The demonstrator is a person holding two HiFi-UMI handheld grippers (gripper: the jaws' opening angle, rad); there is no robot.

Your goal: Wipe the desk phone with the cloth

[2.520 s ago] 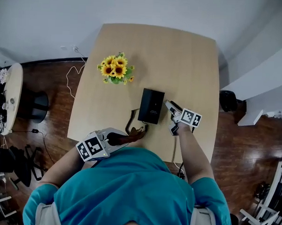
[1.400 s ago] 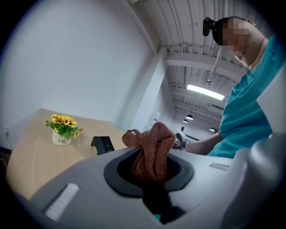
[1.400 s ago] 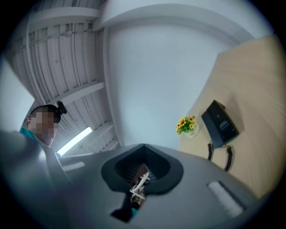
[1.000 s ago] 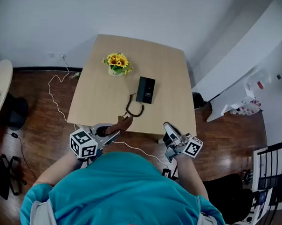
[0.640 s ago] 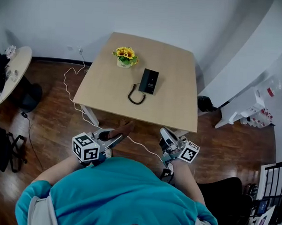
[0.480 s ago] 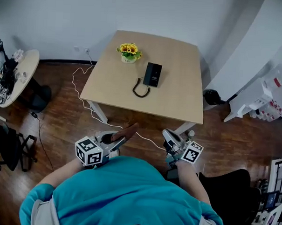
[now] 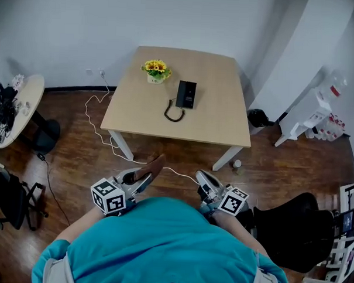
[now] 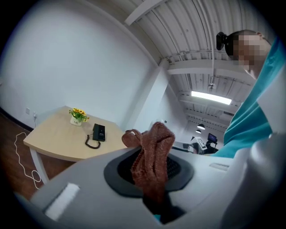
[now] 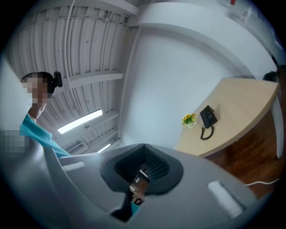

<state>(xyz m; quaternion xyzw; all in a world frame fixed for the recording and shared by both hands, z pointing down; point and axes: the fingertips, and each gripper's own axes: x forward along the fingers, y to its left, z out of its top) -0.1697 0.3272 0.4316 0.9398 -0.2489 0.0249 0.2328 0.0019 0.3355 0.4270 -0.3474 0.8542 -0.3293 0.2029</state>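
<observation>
Wooden flooring surrounds a pale square table (image 7: pixel 213 110) that stands against a white wall, and the desk phone (image 7: pixel 186 94) lies on that table, a little past its middle. The phone is black, and its coiled cord (image 7: pixel 172 113) loops on the tabletop just in front of it. A small pot of sunflowers (image 7: pixel 156 71) stands near the phone, closer to the wall.

The cloth (image 7: pixel 151 168) is nowhere near the phone. It is a reddish-brown knitted piece pinched between the jaws of the left gripper (image 7: pixel 144 179), which hangs over the floor, well apart from the table and close to the person's teal shirt (image 7: pixel 160 249). In the left gripper view the jaws are closed on the cloth, and its bunched end stands up above them, with the table far off behind it.

The right gripper (image 7: pixel 200 176) is held at about the same level on the other side, also over the floor. Its jaws are pressed together with nothing between them, and they point roughly towards the table.

A white cable (image 7: pixel 101 126) trails across the floor from the wall past the table's left legs. A round side table (image 7: pixel 17 110) stands at the far left, and a black chair (image 7: pixel 290 225) sits at the lower right.
</observation>
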